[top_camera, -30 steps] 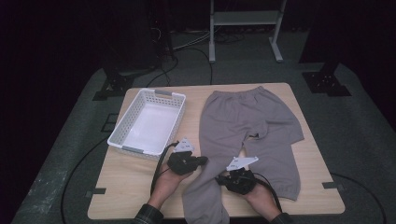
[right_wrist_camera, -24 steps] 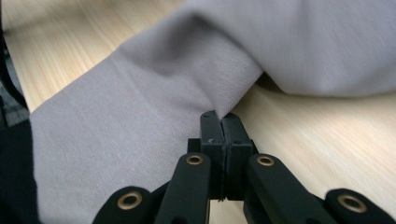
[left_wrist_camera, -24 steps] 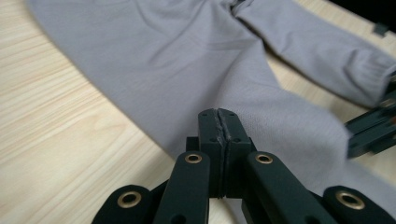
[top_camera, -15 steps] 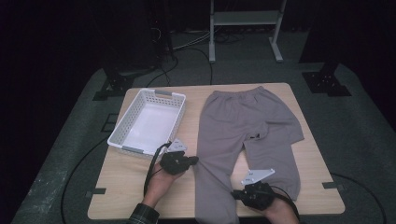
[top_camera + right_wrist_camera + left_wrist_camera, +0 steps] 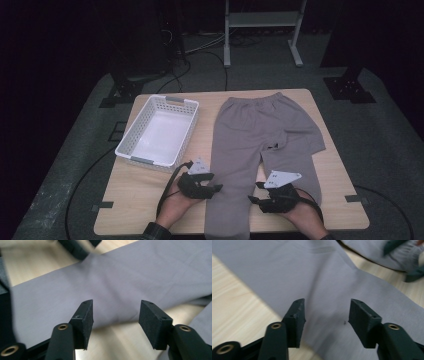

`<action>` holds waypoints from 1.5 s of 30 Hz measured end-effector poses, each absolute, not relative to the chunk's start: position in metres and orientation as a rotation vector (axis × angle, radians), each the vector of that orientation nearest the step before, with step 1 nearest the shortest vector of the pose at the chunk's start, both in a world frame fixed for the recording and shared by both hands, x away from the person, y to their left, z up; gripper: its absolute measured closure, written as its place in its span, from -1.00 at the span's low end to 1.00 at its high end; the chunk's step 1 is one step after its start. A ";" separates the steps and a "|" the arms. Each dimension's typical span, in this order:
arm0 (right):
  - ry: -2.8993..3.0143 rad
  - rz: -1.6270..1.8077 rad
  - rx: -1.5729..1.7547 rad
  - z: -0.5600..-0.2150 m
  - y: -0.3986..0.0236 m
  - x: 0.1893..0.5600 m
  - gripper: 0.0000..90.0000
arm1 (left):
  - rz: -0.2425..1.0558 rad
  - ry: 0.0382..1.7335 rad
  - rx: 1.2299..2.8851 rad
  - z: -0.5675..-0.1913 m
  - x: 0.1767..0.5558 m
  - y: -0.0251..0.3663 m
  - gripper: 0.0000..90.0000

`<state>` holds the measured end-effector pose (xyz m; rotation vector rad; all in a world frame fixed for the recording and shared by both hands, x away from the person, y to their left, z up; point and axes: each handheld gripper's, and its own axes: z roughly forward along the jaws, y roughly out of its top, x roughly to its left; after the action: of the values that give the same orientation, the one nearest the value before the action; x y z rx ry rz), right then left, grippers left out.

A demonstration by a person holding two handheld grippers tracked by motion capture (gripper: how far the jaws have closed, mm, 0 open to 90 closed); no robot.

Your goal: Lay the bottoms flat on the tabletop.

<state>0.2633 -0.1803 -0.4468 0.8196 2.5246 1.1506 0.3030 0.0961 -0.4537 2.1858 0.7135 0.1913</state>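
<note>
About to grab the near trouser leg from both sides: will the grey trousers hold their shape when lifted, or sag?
Probably sag: the grey trousers lie flat and thin on the table, with soft creases. They look light, so they should lift easily. The cloth may bunch or slide on the smooth wood if pushed rather than pinched.

You have a white plastic basket (image 5: 159,131) with grey handles sitting on the left half of your wooden table (image 5: 340,165), its inside bare. Beyond the table's far edge stands a grey metal frame (image 5: 262,22) on the dark floor, and black cables (image 5: 200,47) trail across the floor near it.
</note>
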 end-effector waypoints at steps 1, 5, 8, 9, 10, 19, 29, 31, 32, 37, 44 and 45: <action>2.525 1.151 0.820 -0.447 -0.180 0.263 -0.03 | 0.191 0.714 2.186 -0.454 0.303 0.096 0.01; 2.552 1.094 0.847 -0.458 -0.174 0.285 0.02 | 0.235 0.693 2.292 -0.467 0.307 0.080 0.16; 2.598 1.055 0.826 -0.469 -0.166 0.296 0.17 | 0.249 0.686 2.309 -0.469 0.310 0.078 0.43; 2.598 1.055 0.826 -0.469 -0.166 0.296 0.17 | 0.249 0.686 2.309 -0.469 0.310 0.078 0.46; 2.621 1.037 0.814 -0.472 -0.162 0.297 0.20 | 0.255 0.684 2.314 -0.469 0.310 0.079 0.46; 2.667 1.067 0.694 -0.473 -0.134 0.276 0.29 | 0.285 0.721 2.349 -0.466 0.303 0.114 0.37; 2.742 1.078 0.543 -0.472 -0.104 0.251 0.31 | 0.294 0.721 2.381 -0.464 0.286 0.127 0.34; 2.756 1.085 0.518 -0.472 -0.100 0.247 0.30 | 0.295 0.727 2.388 -0.463 0.283 0.130 0.32; 2.764 1.076 0.498 -0.471 -0.098 0.245 0.26 | 0.294 0.739 2.384 -0.463 0.282 0.132 0.30; 2.717 1.107 0.515 -0.461 -0.108 0.247 0.16 | 0.275 0.745 2.356 -0.461 0.283 0.131 0.21; 2.557 1.119 0.688 -0.441 -0.169 0.264 0.15 | 0.239 0.743 2.220 -0.451 0.282 0.122 0.08; 2.538 1.104 0.718 -0.440 -0.180 0.268 0.12 | 0.239 0.739 2.219 -0.451 0.282 0.120 0.06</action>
<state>0.2681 -0.1805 -0.4401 0.7184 2.5384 1.1043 0.2823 0.1198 -0.4512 2.2189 0.7387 0.2387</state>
